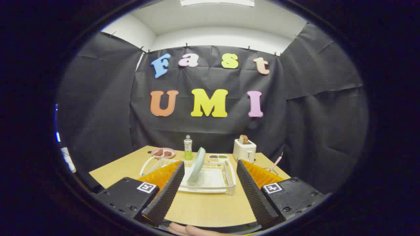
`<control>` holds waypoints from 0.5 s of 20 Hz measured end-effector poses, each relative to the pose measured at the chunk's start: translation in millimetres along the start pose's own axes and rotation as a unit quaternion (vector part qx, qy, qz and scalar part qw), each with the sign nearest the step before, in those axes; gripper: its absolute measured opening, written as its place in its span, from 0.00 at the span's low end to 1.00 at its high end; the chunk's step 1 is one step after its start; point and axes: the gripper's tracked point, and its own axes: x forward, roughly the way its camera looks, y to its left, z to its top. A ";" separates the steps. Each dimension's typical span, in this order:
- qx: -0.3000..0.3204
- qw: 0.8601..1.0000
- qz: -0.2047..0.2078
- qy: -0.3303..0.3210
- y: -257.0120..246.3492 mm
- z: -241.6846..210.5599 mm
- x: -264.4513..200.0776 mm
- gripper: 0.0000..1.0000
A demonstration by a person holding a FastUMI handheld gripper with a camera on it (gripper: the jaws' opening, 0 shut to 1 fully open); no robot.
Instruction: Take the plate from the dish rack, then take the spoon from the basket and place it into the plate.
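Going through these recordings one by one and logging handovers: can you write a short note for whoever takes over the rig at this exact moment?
Hand-held gripper: open, fingers spread wide, holding nothing, above the bare table short of the dish rack.
Plate: on edge, tilted, in the dish rack, ahead between the fingers.
Spoon: the pink handle sticking up beyond the right finger is probably it; its basket is hidden behind that finger.
Done: nothing yet.
Left: lift the plate out and set it down, then fetch the spoon and put it in the plate.

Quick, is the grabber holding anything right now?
Gripper: open, holding nothing; the plate stands in the dish rack ahead of its fingers.
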 end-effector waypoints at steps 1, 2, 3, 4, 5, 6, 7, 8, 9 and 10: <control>0.002 1.000 0.001 0.001 0.1 -0.6 0.1 1.00; 0.004 1.000 0.005 0.002 0.7 -1.2 0.1 1.00; 0.007 1.000 0.009 0.003 1.1 -2.2 0.3 1.00; 0.009 1.000 0.010 0.004 0.2 -1.6 0.2 1.00; 0.010 1.000 0.009 0.006 -1.4 -2.5 0.8 1.00; 0.009 1.000 0.008 0.006 -3.3 -1.8 1.1 1.00; 0.008 1.000 0.005 0.006 -5.3 -1.9 1.3 1.00; 0.008 1.000 0.002 0.006 -7.6 -2.2 2.0 1.00; 0.009 1.000 -0.001 0.007 -9.3 -4.6 3.3 1.00; 0.009 1.000 -0.003 0.009 -10.9 -6.0 3.8 1.00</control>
